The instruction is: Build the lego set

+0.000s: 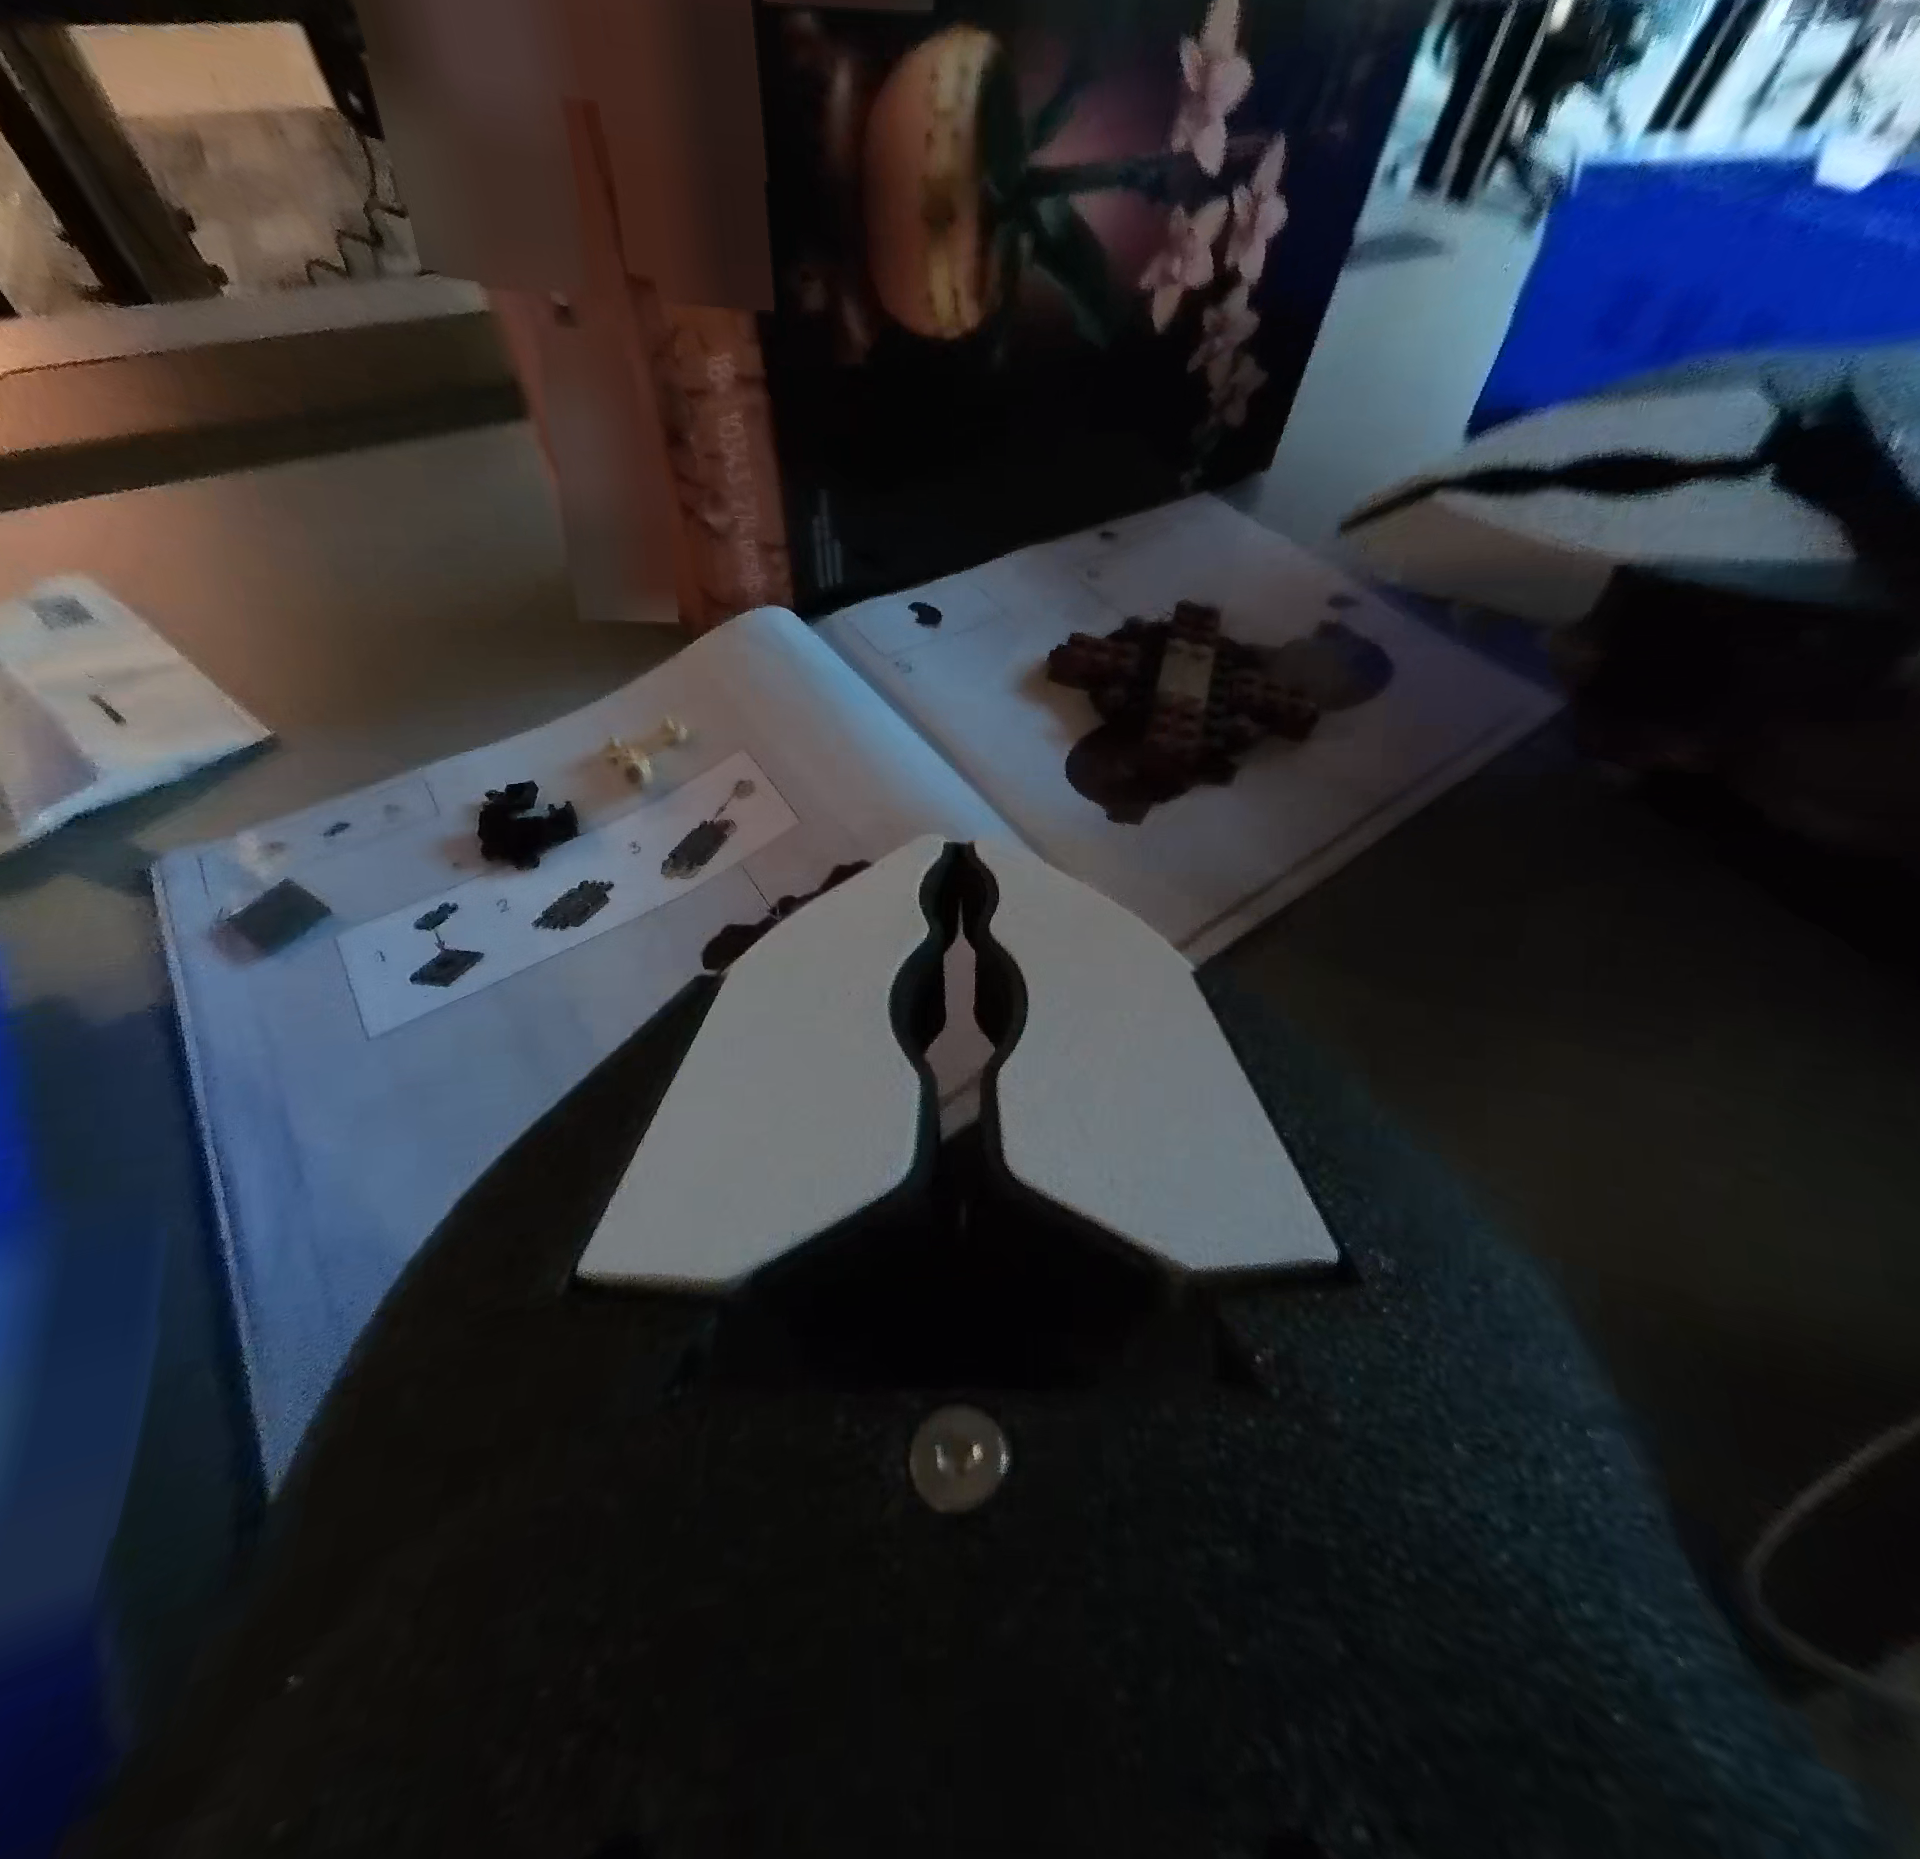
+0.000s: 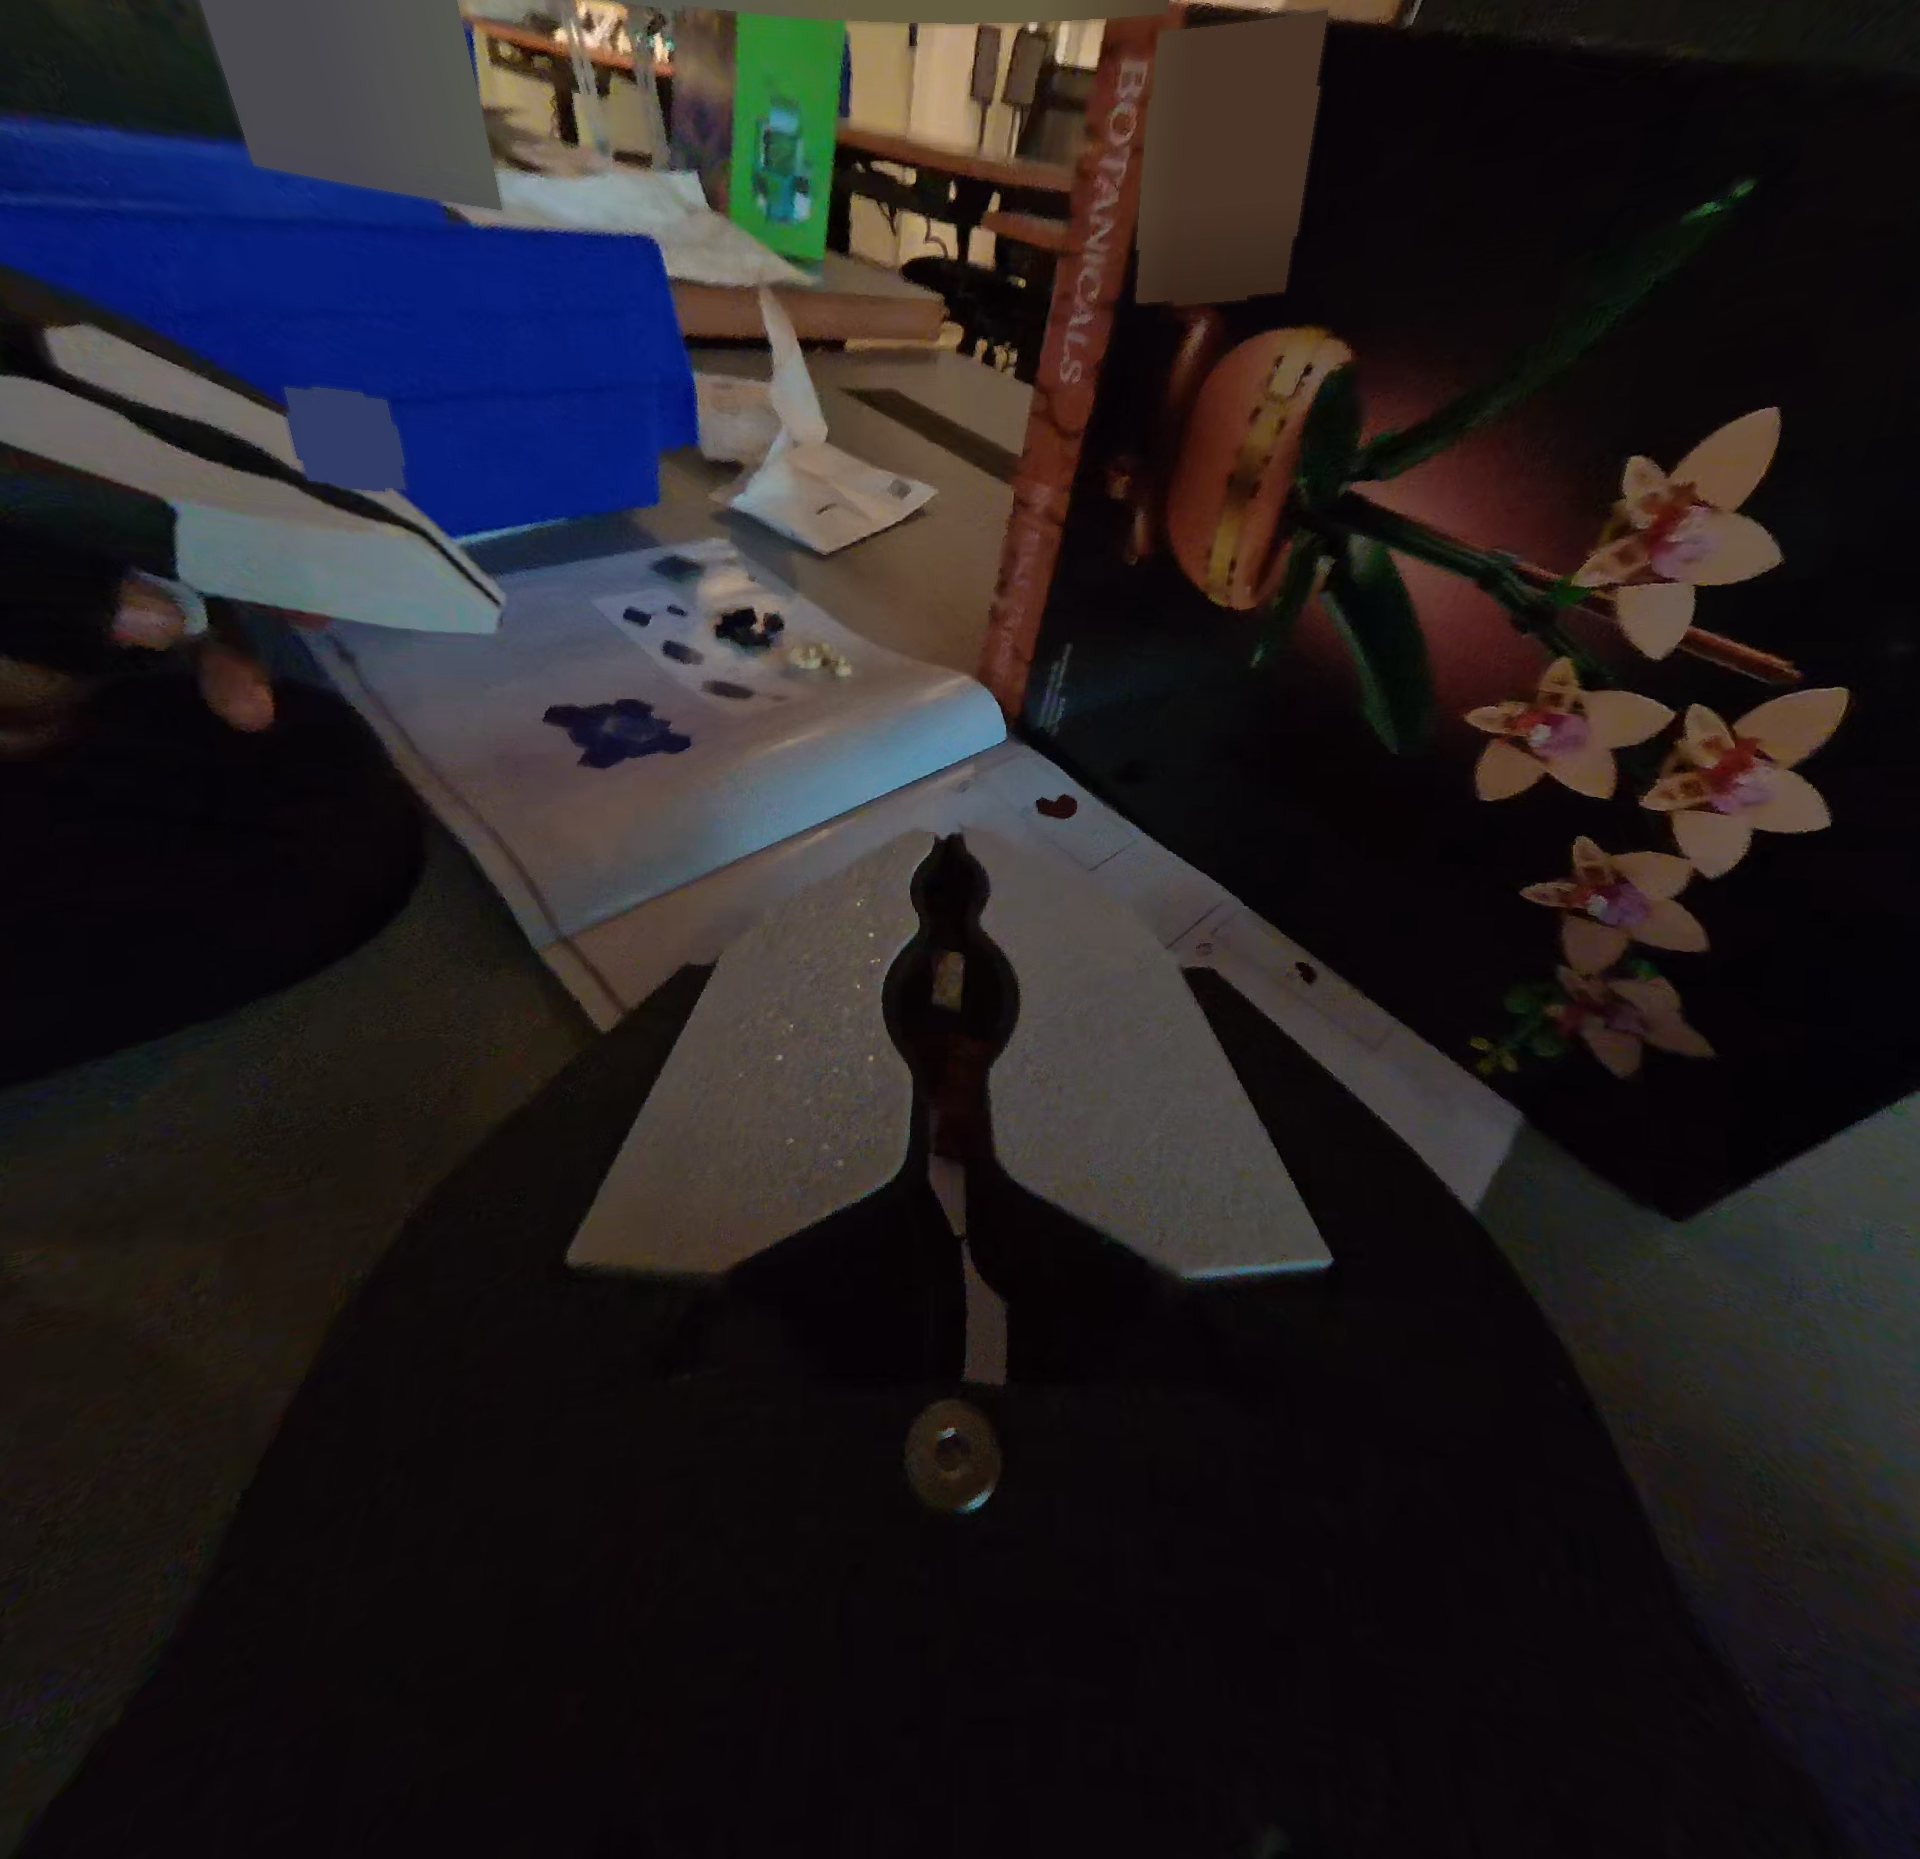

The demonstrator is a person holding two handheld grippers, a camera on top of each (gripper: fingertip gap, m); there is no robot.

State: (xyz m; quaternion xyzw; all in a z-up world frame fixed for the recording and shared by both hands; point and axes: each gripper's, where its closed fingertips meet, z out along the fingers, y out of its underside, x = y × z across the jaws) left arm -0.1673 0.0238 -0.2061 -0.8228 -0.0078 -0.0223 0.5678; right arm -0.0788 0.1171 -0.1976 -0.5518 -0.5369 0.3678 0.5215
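An open instruction booklet (image 1: pixel 416 1082) lies on the table. A brown brick assembly (image 1: pixel 1184 692) with a tan strip sits on its right page. A heap of small black pieces (image 1: pixel 525 822), a few cream pieces (image 1: pixel 644 755) and a dark flat piece (image 1: pixel 272 916) lie on the left page. My left gripper (image 1: pixel 961 853) is shut with nothing between its pads, and hovers above the booklet's middle. My right gripper (image 2: pixel 948 843) is shut too, above the right page. A brown sliver (image 2: pixel 951 1092) shows below it through the slot behind the tips. Each gripper also shows in the other's view, the left (image 2: pixel 468 573) and the right (image 1: pixel 1392 505).
The set's dark box (image 2: pixel 1455 614) with flower pictures stands upright behind the booklet and also shows in the left wrist view (image 1: pixel 1039 303). A blue bin (image 2: pixel 416 355) stands at the back. A torn white bag (image 2: pixel 821 479) lies beyond the booklet. A hand (image 2: pixel 197 656) holds the left gripper. Tip to tip, the grippers are about 15 centimeters apart. The dark flat piece (image 1: pixel 272 916) is about 15 centimeters from my left fingertips and 30 centimeters from my right. Look for it in the right wrist view (image 2: pixel 677 567) too.
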